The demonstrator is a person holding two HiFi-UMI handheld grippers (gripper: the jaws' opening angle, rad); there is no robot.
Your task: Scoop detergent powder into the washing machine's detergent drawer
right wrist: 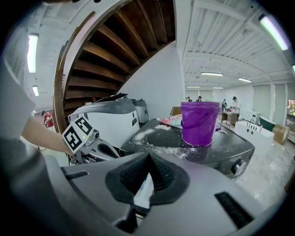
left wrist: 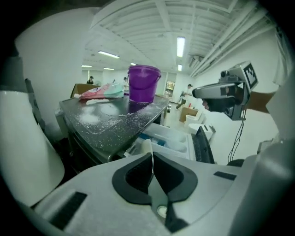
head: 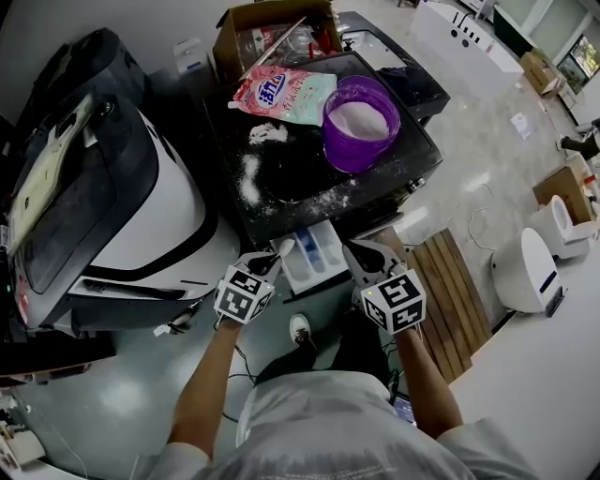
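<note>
The washing machine's black top (head: 309,159) carries a purple bucket (head: 361,122) with white powder inside and a pink detergent bag (head: 281,94). Below the front edge, the detergent drawer (head: 314,255) is pulled out, showing white and blue compartments. My left gripper (head: 279,249) hangs at the drawer's left corner and my right gripper (head: 356,249) at its right corner. Both are shut with nothing between the jaws. The left gripper view has the bucket (left wrist: 144,83) and drawer (left wrist: 169,140) ahead of the left gripper (left wrist: 151,156). The right gripper view shows the bucket (right wrist: 199,122) beyond the right gripper (right wrist: 148,157). No scoop shows.
Spilled powder (head: 251,176) dusts the machine top. A large white and black machine (head: 141,202) stands close on the left. A cardboard box (head: 272,28) sits behind the bag. A wooden pallet (head: 455,300) and a white appliance (head: 527,270) are on the floor at right.
</note>
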